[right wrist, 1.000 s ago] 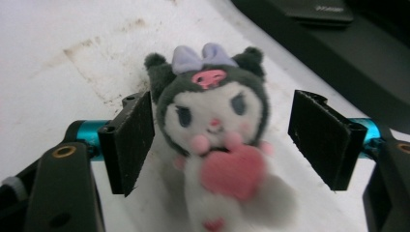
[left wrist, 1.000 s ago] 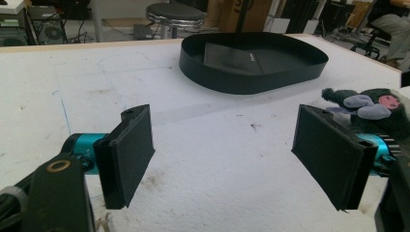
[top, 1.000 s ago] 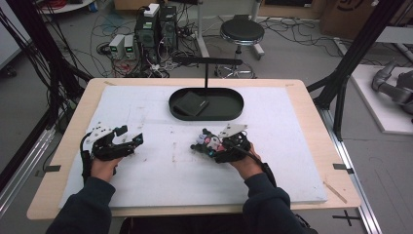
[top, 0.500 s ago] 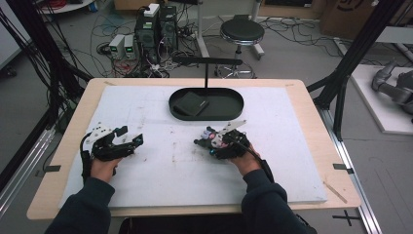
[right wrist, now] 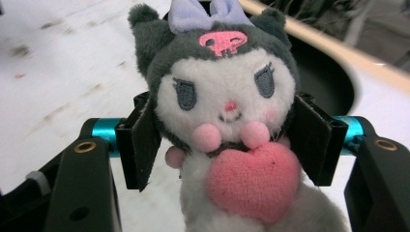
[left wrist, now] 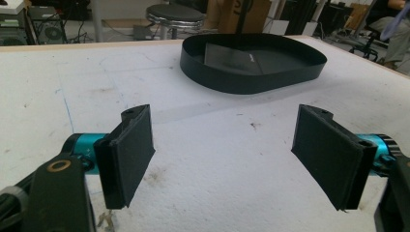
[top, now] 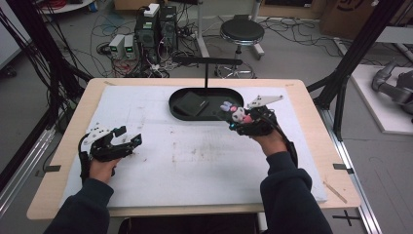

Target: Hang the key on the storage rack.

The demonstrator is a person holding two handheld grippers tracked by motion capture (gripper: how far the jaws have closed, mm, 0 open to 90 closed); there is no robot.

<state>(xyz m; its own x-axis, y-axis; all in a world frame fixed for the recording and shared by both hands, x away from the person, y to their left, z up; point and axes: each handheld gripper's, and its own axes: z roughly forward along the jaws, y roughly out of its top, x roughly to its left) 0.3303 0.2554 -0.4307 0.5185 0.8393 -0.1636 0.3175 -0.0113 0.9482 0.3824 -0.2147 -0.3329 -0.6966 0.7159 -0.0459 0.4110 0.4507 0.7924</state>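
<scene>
While my right gripper [top: 233, 119] squeezes it from both sides, having just been closing on it, the plush toy [right wrist: 222, 116] sits clamped between the black pads [right wrist: 140, 145] at about head and neck level. It is a small soft doll with a white face, a dark grey hood with two pointed ears, a lilac bow on top and a pink skull stitched on the forehead; it has grey embroidered eyes, a tiny pink nose, two pink pompoms under the chin and a pink felt heart [right wrist: 256, 181] held against its belly. I can read no writing or label on it. Its long axis runs from bow to body, upright in the right gripper view, face turned back toward the camera. From above, the toy [top: 234, 113] hangs just at the right end of the black oval tray [top: 181, 113], near the far edge of the table [top: 311, 146], though I can't quite tell whether it is over the rim. My left gripper [top: 129, 137] rests near the left edge, jaws wide apart, nothing between them.
</scene>
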